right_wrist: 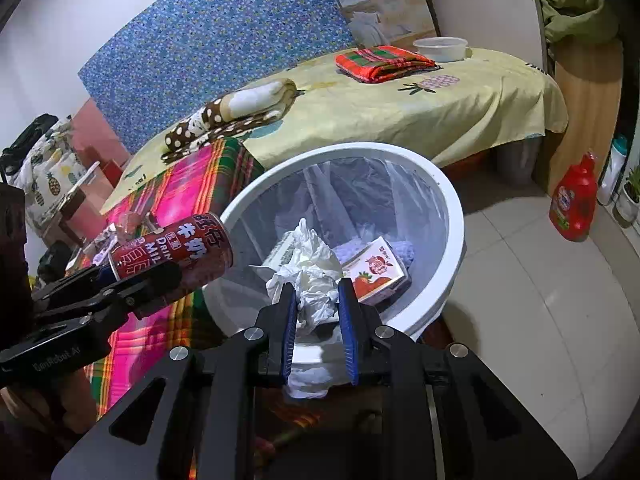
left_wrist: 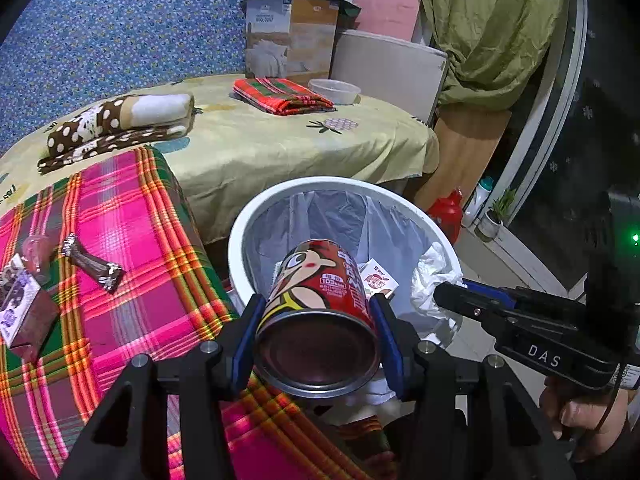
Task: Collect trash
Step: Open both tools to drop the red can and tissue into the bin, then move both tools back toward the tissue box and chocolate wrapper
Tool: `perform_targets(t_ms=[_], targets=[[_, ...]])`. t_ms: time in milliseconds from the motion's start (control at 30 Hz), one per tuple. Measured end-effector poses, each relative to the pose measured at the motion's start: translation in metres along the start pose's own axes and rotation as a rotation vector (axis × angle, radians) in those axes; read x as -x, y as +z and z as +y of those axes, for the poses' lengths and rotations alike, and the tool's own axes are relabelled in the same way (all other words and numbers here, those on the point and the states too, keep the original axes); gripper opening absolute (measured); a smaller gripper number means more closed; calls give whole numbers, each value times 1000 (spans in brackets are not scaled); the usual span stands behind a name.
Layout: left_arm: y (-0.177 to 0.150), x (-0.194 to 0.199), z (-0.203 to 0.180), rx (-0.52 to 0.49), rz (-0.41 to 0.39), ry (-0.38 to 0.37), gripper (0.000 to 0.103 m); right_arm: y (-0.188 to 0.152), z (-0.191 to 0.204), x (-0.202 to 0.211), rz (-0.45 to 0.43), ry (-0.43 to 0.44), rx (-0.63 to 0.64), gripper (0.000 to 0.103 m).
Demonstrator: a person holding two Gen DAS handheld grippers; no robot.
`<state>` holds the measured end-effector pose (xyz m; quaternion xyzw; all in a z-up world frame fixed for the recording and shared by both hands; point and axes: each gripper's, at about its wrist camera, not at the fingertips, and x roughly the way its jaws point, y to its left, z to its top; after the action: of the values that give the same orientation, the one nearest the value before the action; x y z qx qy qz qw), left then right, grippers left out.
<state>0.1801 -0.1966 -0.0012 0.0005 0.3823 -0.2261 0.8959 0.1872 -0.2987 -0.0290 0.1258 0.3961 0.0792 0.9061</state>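
A red drink can [left_wrist: 320, 280] with a cartoon face is clamped between the blue pads of my left gripper [left_wrist: 317, 302], tilted over the near rim of the white bin [left_wrist: 240, 232]. The right wrist view shows the same can [right_wrist: 176, 256] left of the bin [right_wrist: 456, 208]. My right gripper [right_wrist: 318, 288] is shut on a crumpled white tissue [right_wrist: 316, 276], held over the bin's inside. A red-and-white carton [right_wrist: 376, 272] and other paper lie in the clear liner. In the left wrist view the right gripper [left_wrist: 444, 294] touches the tissue [left_wrist: 430, 276] at the bin's right edge.
A pink plaid cloth [left_wrist: 132, 216] left of the bin carries a brown wrapper [left_wrist: 92, 266] and a small purple box [left_wrist: 20, 308]. The yellow-sheeted bed [left_wrist: 280, 140] behind holds folded cloths and a bowl [left_wrist: 336, 90]. A red detergent bottle [right_wrist: 574, 200] stands on the tiled floor.
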Motion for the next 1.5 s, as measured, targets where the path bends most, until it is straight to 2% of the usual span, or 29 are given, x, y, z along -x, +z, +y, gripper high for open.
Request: perform_targets(t_ms=[333, 433, 567, 667, 700, 1100, 1500], targets=[[2, -18, -4, -19, 32, -4, 55, 1, -5, -12, 44, -21, -3, 25], [3, -18, -6, -22, 29, -12, 55, 1, -5, -13, 49, -31, 0, 28], [3, -18, -6, -22, 26, -14, 56, 0, -7, -10, 40, -31, -2, 38], [5, -17, -6, -21, 17, -16, 56, 1, -8, -8, 31, -30, -1, 51], [5, -16, -6, -19, 15, -14, 56, 1, -7, -7, 28, -29, -2, 52], [-6, 8, 7, 14, -10, 4, 56, 0, 6, 10, -26, 5, 12, 52], [-32, 44, 37, 100, -39, 75, 56, -9, 43, 14, -47, 108, 64, 52]])
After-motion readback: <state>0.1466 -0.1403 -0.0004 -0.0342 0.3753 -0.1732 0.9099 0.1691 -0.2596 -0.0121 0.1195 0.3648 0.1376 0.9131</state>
